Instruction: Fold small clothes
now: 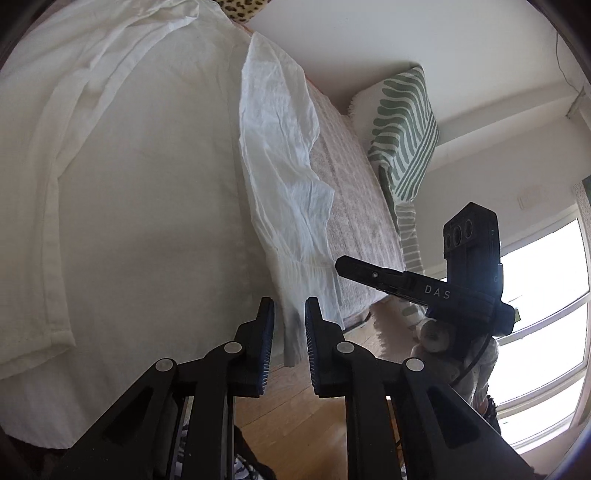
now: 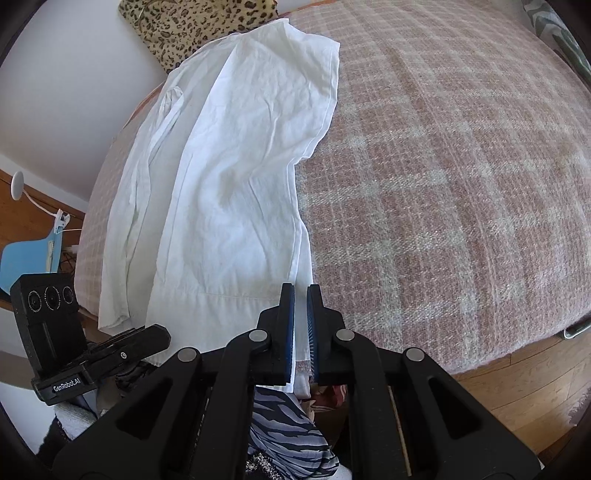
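1. nearest the lens in the right wrist view, the right gripper [image 2: 301, 295] has its blue-padded jaws drawn almost together on the near hem corner of the crumpled white cotton garment [image 2: 229, 192]. a thin white edge runs down between the pads, so i judge it a pinch on cloth, not an empty close.
2. in the left wrist view, the left gripper [image 1: 290, 310] stands with a narrow gap between its jaws. the garment's hem hangs in that gap, but whether the pads press on it i cannot tell.
3. the relation that matters: both grippers sit at the near hem, where the cloth drops over the bed's edge towards the wooden floor [image 2: 517, 391]. the garment's long axis runs straight away from them, up to its far end by the leopard-print cushion [image 2: 192, 26].
4. the right gripper is on the hem corner next to the bare pink and cream checked woven blanket [image 2: 461, 166]; the left is further along the same hem, with most of the white cloth spread on its own left side.
5. a fold would likely carry the hem away along that axis, and for that the left hold looks the less sure.
6. farthest off, a green and cream striped cushion [image 1: 402, 129] stands at the bed's far side, well apart from the garment.
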